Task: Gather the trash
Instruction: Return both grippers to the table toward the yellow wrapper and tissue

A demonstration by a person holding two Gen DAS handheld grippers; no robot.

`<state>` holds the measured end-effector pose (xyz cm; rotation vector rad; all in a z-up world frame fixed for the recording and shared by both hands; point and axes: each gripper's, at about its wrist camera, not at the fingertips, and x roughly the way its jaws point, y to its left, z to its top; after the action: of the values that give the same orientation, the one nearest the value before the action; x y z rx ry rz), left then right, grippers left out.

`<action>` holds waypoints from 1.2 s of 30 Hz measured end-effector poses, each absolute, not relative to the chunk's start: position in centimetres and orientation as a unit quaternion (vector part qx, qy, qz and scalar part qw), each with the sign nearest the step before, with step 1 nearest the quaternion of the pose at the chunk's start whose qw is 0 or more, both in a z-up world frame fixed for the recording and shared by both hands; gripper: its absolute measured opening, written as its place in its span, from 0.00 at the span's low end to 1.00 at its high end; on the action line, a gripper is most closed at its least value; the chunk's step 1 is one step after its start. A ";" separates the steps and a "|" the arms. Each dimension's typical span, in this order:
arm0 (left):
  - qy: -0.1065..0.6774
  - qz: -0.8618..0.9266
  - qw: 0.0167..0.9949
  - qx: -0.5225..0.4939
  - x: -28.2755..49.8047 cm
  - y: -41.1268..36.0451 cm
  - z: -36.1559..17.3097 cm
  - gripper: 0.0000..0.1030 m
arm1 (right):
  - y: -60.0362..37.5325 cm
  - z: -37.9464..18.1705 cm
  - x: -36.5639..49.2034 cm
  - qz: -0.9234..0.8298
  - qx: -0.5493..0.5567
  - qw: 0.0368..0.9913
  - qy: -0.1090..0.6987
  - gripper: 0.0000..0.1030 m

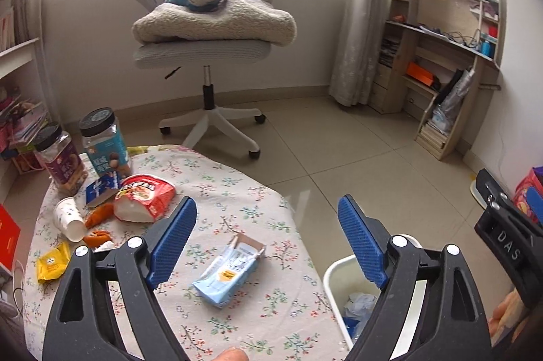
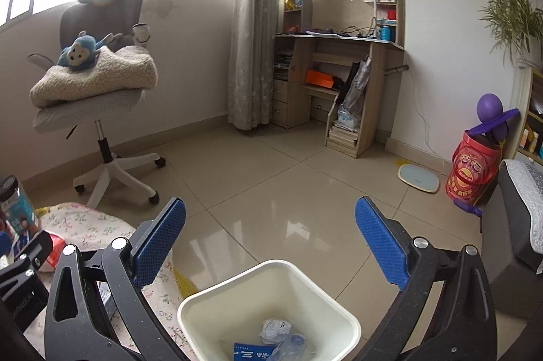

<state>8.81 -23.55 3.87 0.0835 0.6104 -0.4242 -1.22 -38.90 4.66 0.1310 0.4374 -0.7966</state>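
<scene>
Two black-lidded jars (image 1: 73, 154) stand at the table's (image 1: 271, 293) 10 o'clock edge, contents unclear. Left gripper (image 1: 268, 242) gapes wide, empty, over a pale blue carton (image 1: 227, 276). Right gripper (image 2: 271, 242), marked "DAS", spreads fully, empty, above the white bin (image 2: 210, 303) holding crumpled paper and wrappers.

A floral-clothed table (image 1: 237, 191) carries a blue carton (image 1: 227, 276), red packet (image 1: 144, 198) and jars (image 1: 101, 140).

Floral tablecloth (image 1: 237, 191); cream bin (image 2: 217, 300), blue fingers (image 2: 159, 242), red packet (image 1: 144, 198)
</scene>
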 end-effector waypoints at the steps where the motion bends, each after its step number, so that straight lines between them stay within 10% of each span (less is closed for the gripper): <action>1: 0.298 -0.197 0.933 0.041 9.2 -22.7 3.7 0.81 | -38.1 4.6 -0.7 -0.375 0.061 0.900 0.215 0.93; 36: 0.466 0.012 0.882 0.069 20.4 2.8 -6.4 0.83 | -15.7 -2.2 14.6 -0.150 -0.036 0.923 0.352 0.93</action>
<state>20.36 2.75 -6.40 0.1432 0.9713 0.0254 14.63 -15.69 -2.24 -0.0731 0.7224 -0.3078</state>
